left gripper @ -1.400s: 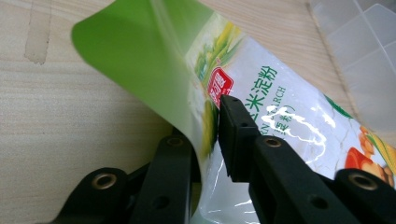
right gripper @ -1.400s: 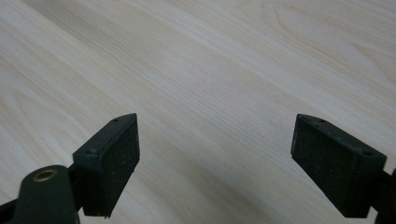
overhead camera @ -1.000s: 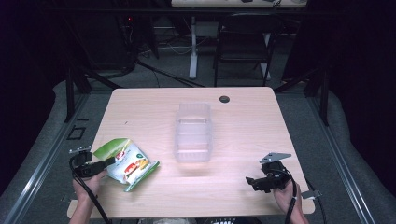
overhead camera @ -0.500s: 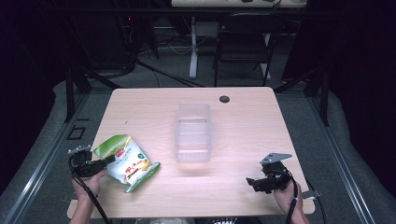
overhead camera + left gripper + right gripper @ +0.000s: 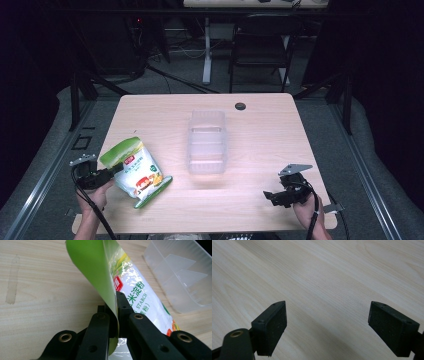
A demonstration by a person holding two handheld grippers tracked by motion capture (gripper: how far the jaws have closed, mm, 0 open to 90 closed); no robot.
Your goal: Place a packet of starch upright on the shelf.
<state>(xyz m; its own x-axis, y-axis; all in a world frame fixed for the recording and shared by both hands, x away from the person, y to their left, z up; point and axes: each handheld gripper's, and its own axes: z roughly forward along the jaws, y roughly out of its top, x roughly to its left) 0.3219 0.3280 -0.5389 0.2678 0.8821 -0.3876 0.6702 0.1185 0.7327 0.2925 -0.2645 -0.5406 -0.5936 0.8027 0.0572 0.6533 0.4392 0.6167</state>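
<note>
Left gripper view shows the left hand-held gripper (image 5: 116, 315) clamping the bag (image 5: 140, 297), not yet in the bin (image 5: 185, 277); right hand-held gripper (image 5: 327, 327) gapes idle.

We've got one real obstacle here, the clear bin (image 5: 206, 142) sitting mid-table (image 5: 280, 130). Right of the bin and beyond it the wood is open, apart from a small black grommet (image 5: 240, 106) near the far edge. Left of the bin, the starch bag (image 5: 136, 170) blocks the near lane.
</note>
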